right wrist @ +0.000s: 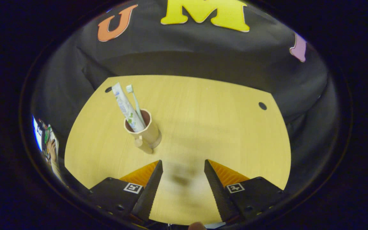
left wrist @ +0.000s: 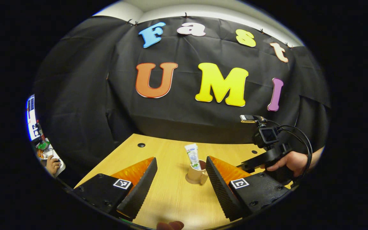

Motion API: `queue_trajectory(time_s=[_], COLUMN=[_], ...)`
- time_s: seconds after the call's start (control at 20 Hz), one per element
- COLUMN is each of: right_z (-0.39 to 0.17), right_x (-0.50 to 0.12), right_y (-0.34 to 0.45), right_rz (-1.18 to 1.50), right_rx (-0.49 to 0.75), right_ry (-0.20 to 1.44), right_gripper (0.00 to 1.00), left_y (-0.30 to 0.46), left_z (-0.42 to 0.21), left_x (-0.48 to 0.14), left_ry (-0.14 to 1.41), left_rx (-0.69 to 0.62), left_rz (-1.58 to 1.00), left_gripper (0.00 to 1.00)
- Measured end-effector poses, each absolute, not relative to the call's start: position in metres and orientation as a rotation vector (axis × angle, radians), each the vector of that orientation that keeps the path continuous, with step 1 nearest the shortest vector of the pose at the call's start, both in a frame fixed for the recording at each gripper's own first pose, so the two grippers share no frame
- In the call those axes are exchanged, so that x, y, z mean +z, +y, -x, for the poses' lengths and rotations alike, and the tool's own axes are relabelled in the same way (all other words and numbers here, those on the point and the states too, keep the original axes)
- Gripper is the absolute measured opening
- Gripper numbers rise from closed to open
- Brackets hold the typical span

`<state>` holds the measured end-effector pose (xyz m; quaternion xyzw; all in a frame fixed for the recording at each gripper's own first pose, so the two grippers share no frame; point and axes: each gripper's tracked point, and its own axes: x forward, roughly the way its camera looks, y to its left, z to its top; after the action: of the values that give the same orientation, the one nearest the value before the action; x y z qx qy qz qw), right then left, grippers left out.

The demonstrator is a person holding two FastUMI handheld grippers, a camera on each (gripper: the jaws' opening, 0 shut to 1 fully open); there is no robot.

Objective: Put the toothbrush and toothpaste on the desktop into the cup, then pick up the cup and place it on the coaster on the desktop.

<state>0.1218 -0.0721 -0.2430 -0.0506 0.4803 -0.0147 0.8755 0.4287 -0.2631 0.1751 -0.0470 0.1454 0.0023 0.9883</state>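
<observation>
A tan cup (right wrist: 144, 129) with a side handle stands upright on the wooden desk (right wrist: 203, 127). A white toothpaste tube (right wrist: 125, 105) and a pale green toothbrush (right wrist: 135, 100) lean in it, tilted to the left. My right gripper (right wrist: 183, 162) is open, hovering above the desk to the right of the cup and not touching it. A blurred dark patch lies between its fingers. In the left gripper view, the cup (left wrist: 196, 175) with the toothpaste tube (left wrist: 192, 155) stands ahead of my open left gripper (left wrist: 180, 159), near its right finger. The right gripper (left wrist: 244, 165), held by a hand (left wrist: 294, 161), is just right of the cup.
The desk (left wrist: 171, 191) has round cable holes (left wrist: 141, 145) (right wrist: 262, 105) near its far corners. Black cloth walls close it in behind and at the sides. At the far left, a person's hand (left wrist: 53, 164) rests by a lit screen (left wrist: 30, 118).
</observation>
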Motion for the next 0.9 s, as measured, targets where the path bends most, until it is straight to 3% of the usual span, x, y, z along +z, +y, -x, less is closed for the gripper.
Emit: queue_trajectory(time_s=[0.5,0.9], right_z=[-0.108,-0.082], right_x=[-0.053,0.006], right_y=[-0.106,-0.089], right_rz=[0.137,0.118], right_rx=[-0.13,-0.109], right_ry=[0.373,0.164], right_gripper=[0.84,0.89], left_y=[-0.314,-0.322], left_z=[-0.466,-0.464], left_x=[0.238,0.28], left_ry=[0.197,0.124], left_rx=[-0.082,-0.066], left_rz=[0.082,0.071], left_gripper=[0.96,0.96])
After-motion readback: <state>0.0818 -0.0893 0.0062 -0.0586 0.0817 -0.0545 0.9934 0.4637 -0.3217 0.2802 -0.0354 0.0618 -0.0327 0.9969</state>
